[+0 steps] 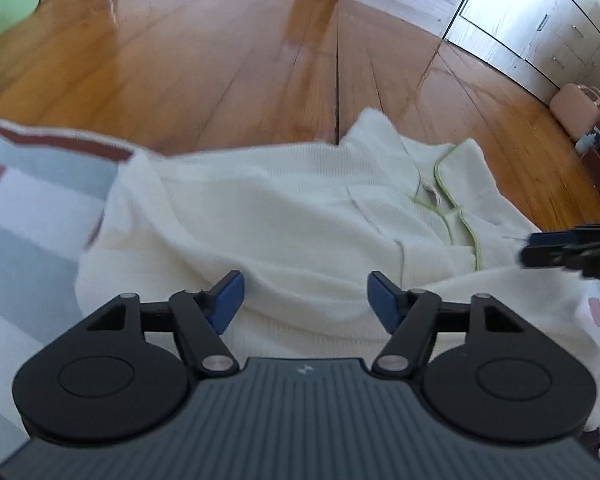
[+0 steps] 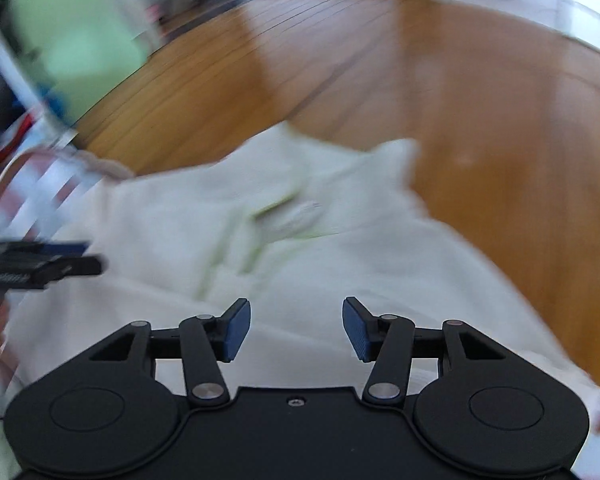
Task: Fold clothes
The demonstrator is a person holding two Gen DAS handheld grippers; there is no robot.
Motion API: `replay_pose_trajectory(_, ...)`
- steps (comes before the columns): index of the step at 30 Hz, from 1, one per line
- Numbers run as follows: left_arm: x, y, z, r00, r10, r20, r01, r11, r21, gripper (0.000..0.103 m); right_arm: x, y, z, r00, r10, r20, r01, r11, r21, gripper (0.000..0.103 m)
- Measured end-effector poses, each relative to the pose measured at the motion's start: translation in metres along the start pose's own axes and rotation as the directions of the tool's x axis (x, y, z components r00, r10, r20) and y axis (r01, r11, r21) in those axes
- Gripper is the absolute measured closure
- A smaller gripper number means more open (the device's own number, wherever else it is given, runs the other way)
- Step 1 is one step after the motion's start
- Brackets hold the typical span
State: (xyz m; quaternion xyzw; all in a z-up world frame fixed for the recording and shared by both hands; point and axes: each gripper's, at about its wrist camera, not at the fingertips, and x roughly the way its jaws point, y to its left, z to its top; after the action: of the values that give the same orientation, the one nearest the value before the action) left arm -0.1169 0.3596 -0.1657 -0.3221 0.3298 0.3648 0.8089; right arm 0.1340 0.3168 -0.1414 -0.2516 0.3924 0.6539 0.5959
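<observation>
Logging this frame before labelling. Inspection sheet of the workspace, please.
Surface: checked cloth in grey, white and dark red, at the left edge; the rest is covered.
Job's things: cream garment with green piping, spread crumpled, not yet folded; its far edge reaches over the wooden floor.
Clutter: nothing seen on the surface.
Grippers: left gripper open, fingers apart with nothing between them, above the near part of the garment. Right gripper open, likewise; right view blurred.
Cables: thin dark line at the left view's lower right corner, unclear.
Surroundings: white cabinets, pink case on the floor, green panel.
</observation>
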Motion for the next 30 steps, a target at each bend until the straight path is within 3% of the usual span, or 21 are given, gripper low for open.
replay_pose_trajectory(1,0.000,0.002,-0.002,1.000,-0.007,-0.010,0.007,1.000,0.001,0.057,0.004,0.006,-0.002,1.000,-0.014,0.005,0.014,1.000,-0.023,0.047)
replay_pose_trajectory(3,0.000,0.005,-0.005,0.999,-0.023,-0.026,0.023,1.000,0.005,0.071,0.009,0.008,-0.005,0.999,0.038,-0.024,-0.039,0.999,-0.022,0.047)
replay_pose_trajectory(6,-0.001,0.011,-0.006,0.998,-0.047,-0.036,0.047,0.999,0.008,0.073,0.009,0.007,-0.012,0.990,0.118,-0.075,-0.120,0.992,-0.028,0.050)
replay_pose_trajectory(7,-0.001,0.012,-0.005,0.998,-0.048,-0.041,0.049,0.999,0.023,0.074,0.007,0.010,-0.017,0.987,0.127,-0.095,-0.132,0.990,-0.049,0.056)
replay_pose_trajectory(8,0.000,0.013,-0.003,0.998,-0.038,-0.042,0.039,0.998,0.041,0.074,0.007,0.014,-0.022,0.985,0.125,-0.121,-0.133,0.989,-0.069,0.073)
replay_pose_trajectory(10,-0.001,0.015,0.001,0.999,-0.022,-0.035,0.024,0.998,0.061,0.074,0.007,0.024,-0.030,0.985,0.079,-0.153,-0.100,0.986,-0.133,0.097)
replay_pose_trajectory(12,-0.002,0.018,0.004,0.999,-0.024,-0.022,0.025,0.999,0.047,0.074,-0.004,0.033,-0.039,0.990,0.050,-0.130,-0.077,0.974,-0.212,0.098)
replay_pose_trajectory(14,-0.004,0.023,0.004,0.997,-0.078,-0.008,0.078,0.996,-0.031,0.072,-0.012,0.045,-0.045,0.995,0.022,-0.099,-0.049,0.957,-0.286,0.098)
replay_pose_trajectory(16,-0.006,0.027,0.004,0.993,-0.116,0.007,0.116,0.989,-0.089,0.060,-0.019,0.057,-0.050,0.998,-0.013,-0.063,-0.011,0.935,-0.355,0.099)
replay_pose_trajectory(23,-0.009,0.023,0.005,0.995,-0.095,0.033,0.097,0.992,-0.085,0.060,-0.063,0.079,-0.050,0.986,-0.090,0.137,0.145,0.871,-0.470,0.099)
replay_pose_trajectory(27,-0.011,0.021,0.006,0.995,-0.083,0.048,0.087,0.993,-0.082,0.058,-0.070,0.083,-0.062,0.998,-0.045,0.050,0.064,0.858,-0.510,0.099)
replay_pose_trajectory(30,-0.013,0.023,0.006,0.998,-0.056,0.034,0.058,0.995,-0.077,0.058,-0.066,0.089,-0.081,0.998,-0.025,-0.062,-0.013,0.832,-0.555,0.099)
